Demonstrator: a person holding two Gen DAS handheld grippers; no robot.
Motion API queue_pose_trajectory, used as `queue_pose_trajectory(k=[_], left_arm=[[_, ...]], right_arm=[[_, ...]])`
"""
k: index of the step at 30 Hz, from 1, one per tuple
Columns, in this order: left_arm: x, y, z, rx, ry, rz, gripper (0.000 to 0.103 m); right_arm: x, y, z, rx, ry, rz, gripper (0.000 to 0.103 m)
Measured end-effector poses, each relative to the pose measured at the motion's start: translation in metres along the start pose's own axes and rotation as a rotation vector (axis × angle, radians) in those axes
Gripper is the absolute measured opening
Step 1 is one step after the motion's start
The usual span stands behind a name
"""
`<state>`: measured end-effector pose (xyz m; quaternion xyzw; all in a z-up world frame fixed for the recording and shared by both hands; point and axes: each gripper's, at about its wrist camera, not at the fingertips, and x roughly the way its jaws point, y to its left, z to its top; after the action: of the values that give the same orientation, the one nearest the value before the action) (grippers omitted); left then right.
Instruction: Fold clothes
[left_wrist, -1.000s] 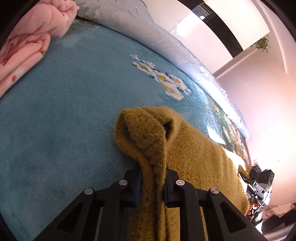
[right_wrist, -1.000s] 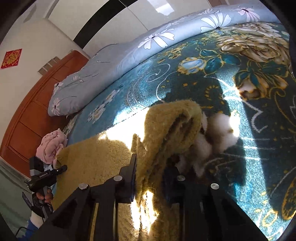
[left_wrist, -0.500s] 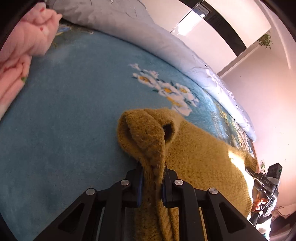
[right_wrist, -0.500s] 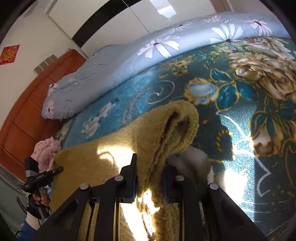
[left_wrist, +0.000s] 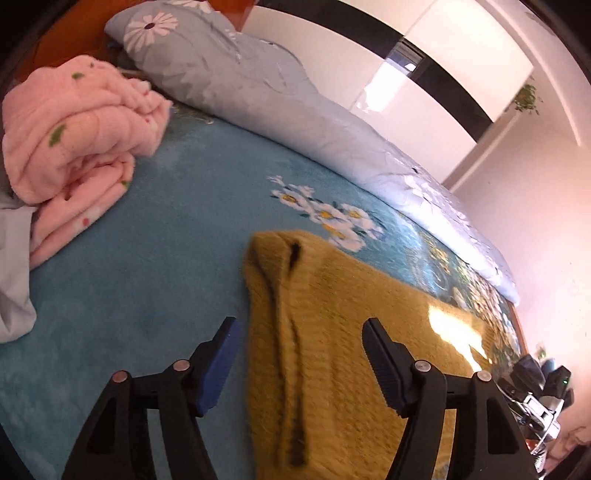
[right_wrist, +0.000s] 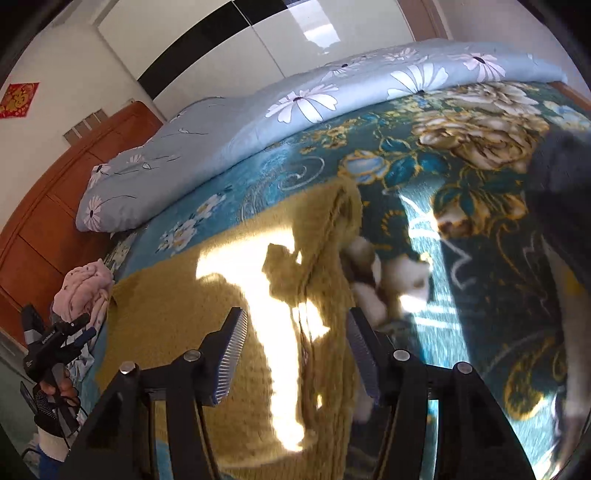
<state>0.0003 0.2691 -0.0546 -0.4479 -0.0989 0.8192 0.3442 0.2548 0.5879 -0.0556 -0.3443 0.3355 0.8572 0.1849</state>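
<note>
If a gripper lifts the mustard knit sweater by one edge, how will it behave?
The mustard sweater will probably flop and drape: its edge lies in soft rolled folds. The thick knit suggests some weight, so it may sag. The fuzzy texture should grip the blue blanket rather than slide.

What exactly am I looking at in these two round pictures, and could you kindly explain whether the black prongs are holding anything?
No robot here: a person carries a hand-held gripper in each hand, and each has a wide-angle camera looking along its jaws. One picture is from the left gripper, the other from the right gripper. Both sets of jaws stand open and hold nothing. Between them lies a mustard sweater, spread on a teal flowered blanket covering a bed. A pink bundle and a pale blue quilt lie further back.
</note>
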Motion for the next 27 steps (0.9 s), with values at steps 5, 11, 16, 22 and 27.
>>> queue_pose_trajectory(k=[5,11,16,22,27], left_arm=[[0.011,-0.073,-0.056,0.143,0.032,-0.087,0.072],[0.045,-0.114,-0.109,0.202,0.126,-0.075,0.063],[0.042,-0.12,-0.117,0.241,0.13,-0.037,0.06],[0.04,-0.124,-0.126,0.317,0.123,-0.035,0.058],[-0.021,-0.07,-0.118,0.113,-0.017,-0.106,0.058]], right_arm=[[-0.01,-0.003,-0.045,0.077,-0.02,-0.005,0.06],[-0.011,-0.006,-0.05,0.168,-0.045,-0.003,0.06],[-0.009,-0.004,-0.049,0.208,-0.052,0.014,0.036],[-0.014,0.013,-0.037,0.182,-0.052,0.041,0.022],[-0.023,0.096,-0.016,-0.109,-0.088,-0.015,0.022]])
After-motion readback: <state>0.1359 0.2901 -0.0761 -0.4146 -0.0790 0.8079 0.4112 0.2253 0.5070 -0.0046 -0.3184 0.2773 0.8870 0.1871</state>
